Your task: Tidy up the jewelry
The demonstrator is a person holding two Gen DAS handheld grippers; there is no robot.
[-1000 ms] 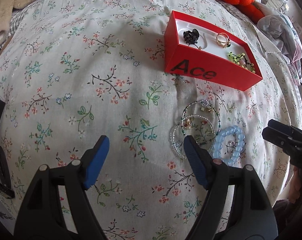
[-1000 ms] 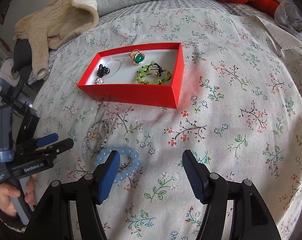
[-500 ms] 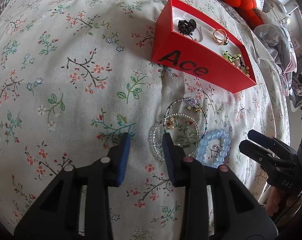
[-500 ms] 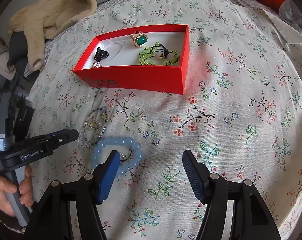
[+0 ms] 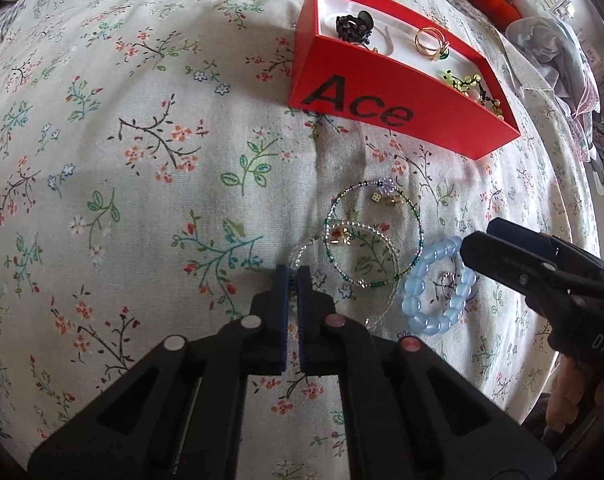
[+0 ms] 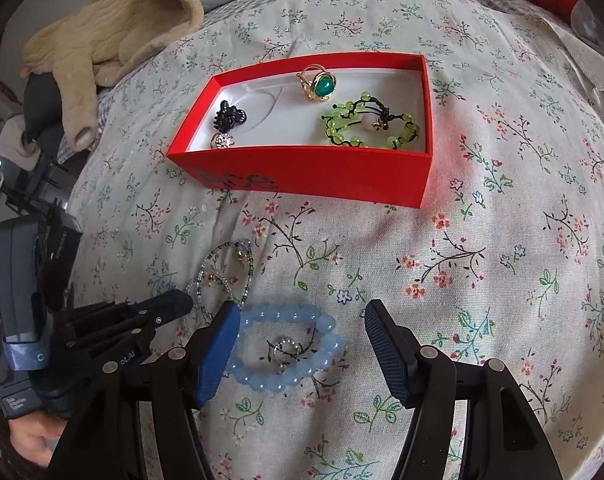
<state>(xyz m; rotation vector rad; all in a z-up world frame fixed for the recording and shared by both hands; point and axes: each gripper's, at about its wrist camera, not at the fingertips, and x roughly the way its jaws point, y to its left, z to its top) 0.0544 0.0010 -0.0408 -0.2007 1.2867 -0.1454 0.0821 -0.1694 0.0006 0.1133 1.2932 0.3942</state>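
Step in hand: I judge it is collecting the loose bracelets from the bedspread (image 5: pixel 150 208) for the red box (image 5: pixel 381 92).
Left tongs (image 5: pixel 292 276): lower centre of the left view; jaws have just been closing and now stand pressed together. The tips sit at the edge of the clear bead bracelet (image 5: pixel 302 252); I cannot tell whether a strand is caught between them.
Right tongs (image 6: pixel 298 344): lower centre of the right view, spread wide, holding nothing. The left pad (image 6: pixel 218 352) lies against the blue bracelet (image 6: pixel 286 354), most of which sits between the jaws.
Box: upper centre of the right view; already holds a green-stone ring (image 6: pixel 319 82), a green bracelet (image 6: pixel 369 124) and a black piece (image 6: pixel 230 116).
Advice, left: I would lift slowly and check that the strand comes up; the thin bracelets overlap and may drag one another.
Advice, right: I would centre over the blue beads, then close on one side of the loop.
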